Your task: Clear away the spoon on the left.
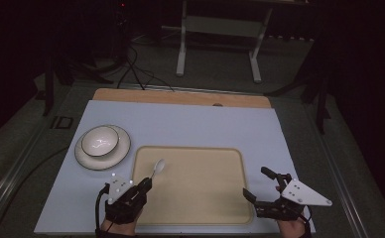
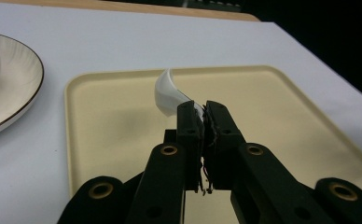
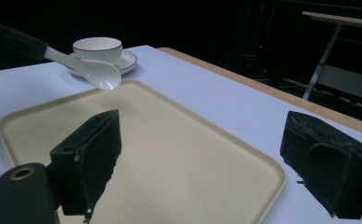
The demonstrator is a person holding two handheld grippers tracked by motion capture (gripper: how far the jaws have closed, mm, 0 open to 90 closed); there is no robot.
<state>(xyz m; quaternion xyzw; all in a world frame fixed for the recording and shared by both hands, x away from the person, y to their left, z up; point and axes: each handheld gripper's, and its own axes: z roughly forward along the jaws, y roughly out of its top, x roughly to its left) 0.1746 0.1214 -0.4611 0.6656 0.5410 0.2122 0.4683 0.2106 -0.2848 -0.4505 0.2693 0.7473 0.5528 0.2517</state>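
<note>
Over the tray's point(image 1: 230, 208) nine-o'clock edge, my left claw point(image 1: 146, 184) pinches the spoon point(image 1: 158, 167) by its handle, bowl toward twelve for setting down; my right claw point(image 1: 260, 184) waits wide at three.

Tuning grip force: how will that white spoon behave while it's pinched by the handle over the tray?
The spoon looks like glazed ceramic: probably stiff, brittle and slick. The left gripper is shut on the handle end alone, so the bowl sticks out unsupported and may pivot or slip. It hangs over the tray, so a drop could chip it.
</note>
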